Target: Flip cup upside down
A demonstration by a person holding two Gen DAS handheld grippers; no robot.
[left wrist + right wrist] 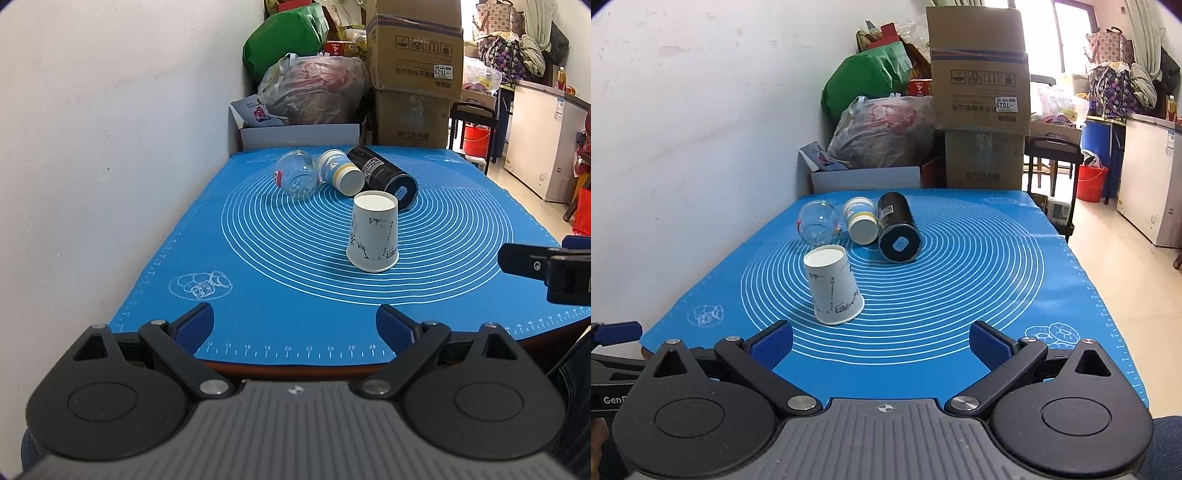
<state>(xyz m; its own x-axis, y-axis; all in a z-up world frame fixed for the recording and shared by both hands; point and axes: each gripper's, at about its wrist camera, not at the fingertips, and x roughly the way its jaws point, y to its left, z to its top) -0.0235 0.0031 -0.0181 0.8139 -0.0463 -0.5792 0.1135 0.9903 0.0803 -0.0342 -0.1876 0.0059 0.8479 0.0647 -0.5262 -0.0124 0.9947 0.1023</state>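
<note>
A white paper cup with dark print stands upside down, rim on the blue mat, base up. It also shows in the right wrist view. My left gripper is open and empty near the mat's front edge, well short of the cup. My right gripper is open and empty, with the cup ahead and to the left of it. Part of the right gripper shows at the right edge of the left wrist view.
Behind the cup lie a clear glass jar, a white and blue cup and a black cylinder, all on their sides. A white wall runs along the left. Boxes and bags stand behind the table.
</note>
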